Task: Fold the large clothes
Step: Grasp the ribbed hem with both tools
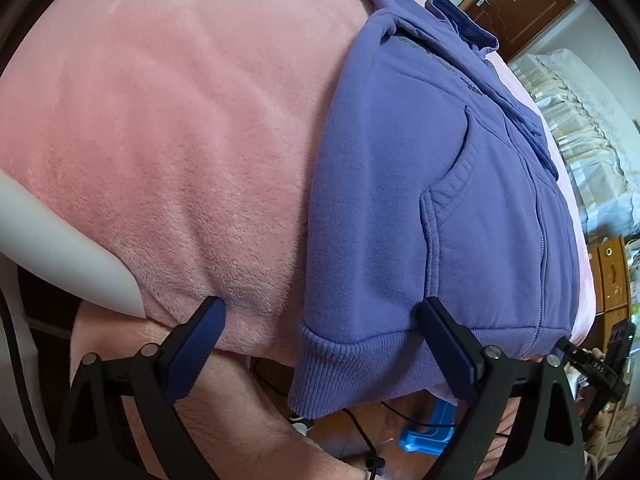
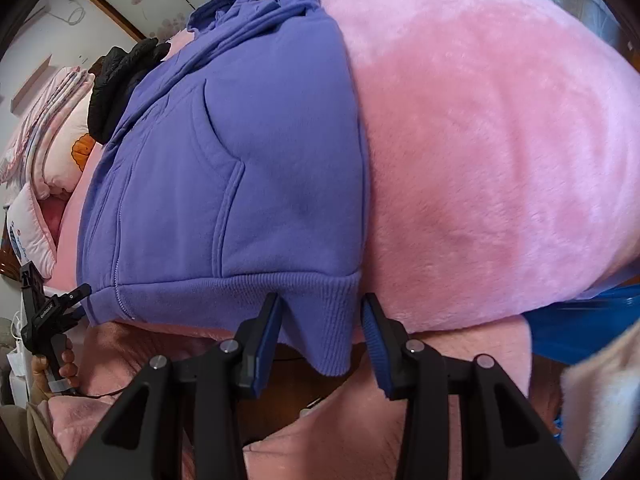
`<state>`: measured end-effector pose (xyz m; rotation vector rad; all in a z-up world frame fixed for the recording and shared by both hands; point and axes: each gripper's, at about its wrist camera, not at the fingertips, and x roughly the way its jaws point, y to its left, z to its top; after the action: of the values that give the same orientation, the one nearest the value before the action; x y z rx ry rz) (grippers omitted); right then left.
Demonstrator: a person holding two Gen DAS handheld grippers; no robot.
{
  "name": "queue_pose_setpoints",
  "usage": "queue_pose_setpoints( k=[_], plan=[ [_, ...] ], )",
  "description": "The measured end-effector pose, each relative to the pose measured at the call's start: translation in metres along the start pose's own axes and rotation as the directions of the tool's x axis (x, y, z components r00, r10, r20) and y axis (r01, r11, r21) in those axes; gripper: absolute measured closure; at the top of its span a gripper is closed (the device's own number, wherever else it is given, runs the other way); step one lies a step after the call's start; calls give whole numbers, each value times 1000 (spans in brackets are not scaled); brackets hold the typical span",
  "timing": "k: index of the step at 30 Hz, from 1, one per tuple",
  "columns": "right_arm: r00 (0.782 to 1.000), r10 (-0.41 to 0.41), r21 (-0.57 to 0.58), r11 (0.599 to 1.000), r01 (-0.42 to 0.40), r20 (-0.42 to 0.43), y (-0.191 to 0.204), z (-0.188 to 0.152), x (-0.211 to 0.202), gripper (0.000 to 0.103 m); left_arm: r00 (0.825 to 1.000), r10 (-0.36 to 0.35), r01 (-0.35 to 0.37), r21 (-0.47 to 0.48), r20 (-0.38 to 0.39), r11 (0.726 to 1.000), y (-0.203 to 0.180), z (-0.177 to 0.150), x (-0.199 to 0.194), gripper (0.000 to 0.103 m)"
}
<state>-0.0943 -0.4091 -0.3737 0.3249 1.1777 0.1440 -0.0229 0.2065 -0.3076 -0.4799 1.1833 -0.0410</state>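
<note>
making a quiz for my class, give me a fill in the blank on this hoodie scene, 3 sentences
1. The purple hoodie lies on a fluffy blanket whose colour is ____.
2. The left gripper and the right gripper both stand at the hoodie's ribbed ____.
3. The jaws of both grippers are ____, gripping nothing.

Missing words: pink; hem; open
</note>
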Motion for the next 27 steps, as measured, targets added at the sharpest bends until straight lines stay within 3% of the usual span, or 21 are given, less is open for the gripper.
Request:
queue_pose_setpoints(
  k=[5,8,12,14,17,18,24,27],
  plan=[
    [999,46,15,999,-46,-5,3,-3,11,62,1000,-10,10,-1,-2,1000,1,0,3,11],
    [998,64,18,998,-64,5,3,-2,12,62,999,-30,30,-6,-16,1000,1,-2,2,19],
    [998,52,-12,999,-51,18,8,-2,10,89,995,-80,80,10,-55,997,-4,-7,5,31],
    [999,45,-29,999,-45,27,11,-1,9,92,996,-71,72,18,-58,997,-8,-8,7,35],
    [999,24,-66,998,-21,38,21,-2,5,95,987,-130,129,-7,-94,992,-13,-9,11,83],
    [999,19,-80,997,-15,46,25,-2,2,95,987,-122,120,-21,-108,993,-14,-8,13,89],
    [992,54,-121,992,-40,114,40,6,-27,96,987,-46,43,-25,-154,999,-37,2,2,93],
    [981,95,-136,988,-73,168,49,13,-46,97,984,-101,90,-79,-147,993,-40,11,-14,93]
  ],
)
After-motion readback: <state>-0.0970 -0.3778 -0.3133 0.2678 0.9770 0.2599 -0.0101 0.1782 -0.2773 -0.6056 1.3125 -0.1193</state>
